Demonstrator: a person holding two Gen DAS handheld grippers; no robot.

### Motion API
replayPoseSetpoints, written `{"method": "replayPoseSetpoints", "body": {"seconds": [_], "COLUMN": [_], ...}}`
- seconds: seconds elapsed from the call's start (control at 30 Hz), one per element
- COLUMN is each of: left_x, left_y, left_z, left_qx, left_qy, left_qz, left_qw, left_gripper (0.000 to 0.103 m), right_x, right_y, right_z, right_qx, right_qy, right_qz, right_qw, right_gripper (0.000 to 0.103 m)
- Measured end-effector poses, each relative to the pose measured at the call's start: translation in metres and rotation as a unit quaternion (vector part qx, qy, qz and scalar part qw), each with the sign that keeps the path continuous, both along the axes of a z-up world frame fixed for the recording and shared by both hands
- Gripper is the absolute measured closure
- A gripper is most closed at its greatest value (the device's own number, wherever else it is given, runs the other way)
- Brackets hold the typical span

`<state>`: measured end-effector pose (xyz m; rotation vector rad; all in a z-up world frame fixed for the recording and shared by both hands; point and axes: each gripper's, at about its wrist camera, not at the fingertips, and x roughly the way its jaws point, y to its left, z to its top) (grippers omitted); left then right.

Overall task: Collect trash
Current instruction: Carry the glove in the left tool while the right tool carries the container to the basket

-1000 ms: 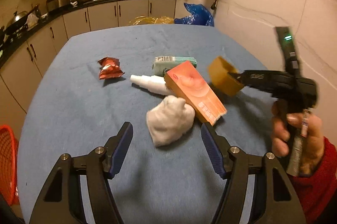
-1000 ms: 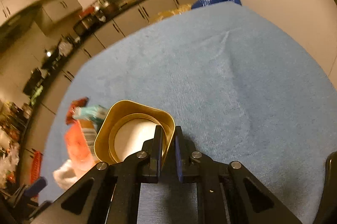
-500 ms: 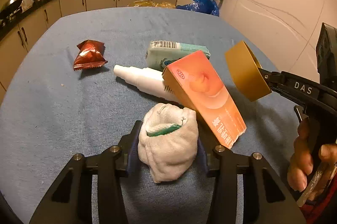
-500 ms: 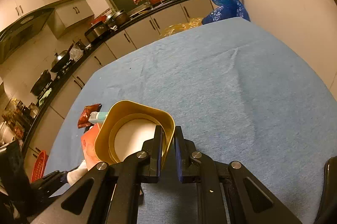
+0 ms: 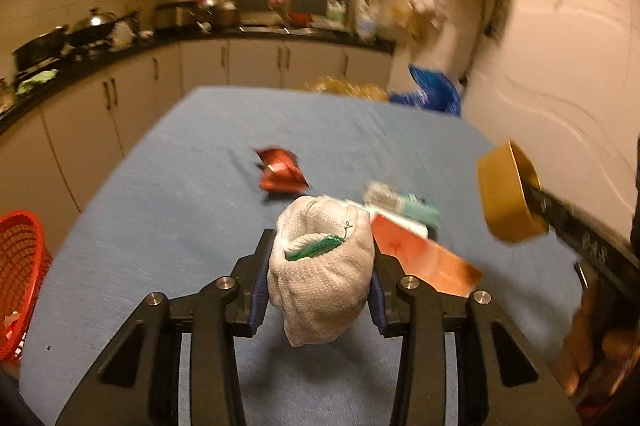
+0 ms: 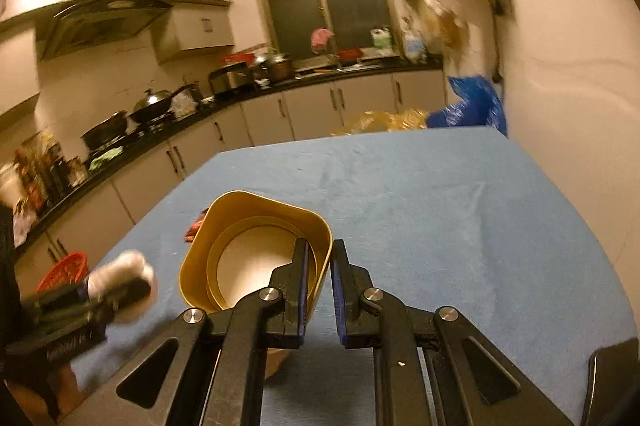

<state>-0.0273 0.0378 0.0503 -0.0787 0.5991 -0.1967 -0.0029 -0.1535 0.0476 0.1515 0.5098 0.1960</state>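
A desk covered with a blue cloth is seen in a dimly lit kitchen. Pale cabinets under a dark countertop run along the far and left walls, with pots and a range hood on the left and a dark window at the back. A blue plastic bag is seen past the desk's far right corner, and a red basket is seen off the desk's left edge, below its level.

On the cloth a crumpled red wrapper lies alone near the middle. Closer in, a pale teal packet and an orange box lie together, partly hidden behind the held bundle. Much of the left wrist view is blurred.

The left tool has just been closing, and a white knitted cloth bundle with a green strip showing in its fold is now pressed between its pads, which stand partly apart around it. The bundle appears lifted clear of the cloth, with its shadow beneath it.

The right tool is nearly closed, with the wall of a gold square-rimmed tub pinched between its pads; the tub is held in the air above the desk, its open mouth turned toward the right wrist camera. A person's hand is seen on the right tool's grip.
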Motion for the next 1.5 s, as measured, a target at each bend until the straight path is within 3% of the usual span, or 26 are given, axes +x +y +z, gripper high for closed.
{"method": "replayPoseSetpoints", "body": {"seconds": [0.2, 0.37, 0.83, 1.5], "left_x": [0.005, 0.011, 0.010, 0.014], "left_y": [0.009, 0.016, 0.009, 0.006], "left_z": [0.003, -0.002, -0.002, -0.004], "left_qx": [-0.003, -0.017, -0.015, -0.004], "left_qy": [-0.020, 0.000, -0.002, -0.003], "left_qz": [0.027, 0.034, 0.009, 0.019], "left_qw": [0.9994, 0.9993, 0.9998, 0.9998], "left_gripper": [0.064, 0.063, 0.063, 0.063], "right_x": [-0.008, -0.007, -0.003, -0.007], "right_y": [0.019, 0.022, 0.027, 0.035], "right_z": [-0.002, -0.003, -0.005, -0.003], "right_qx": [-0.023, -0.043, -0.083, -0.102], "right_qy": [-0.008, -0.013, -0.015, -0.022], "right_qz": [0.026, 0.021, -0.002, -0.017], "right_qw": [0.999, 0.999, 0.996, 0.994], "right_gripper": [0.091, 0.091, 0.091, 0.091]}}
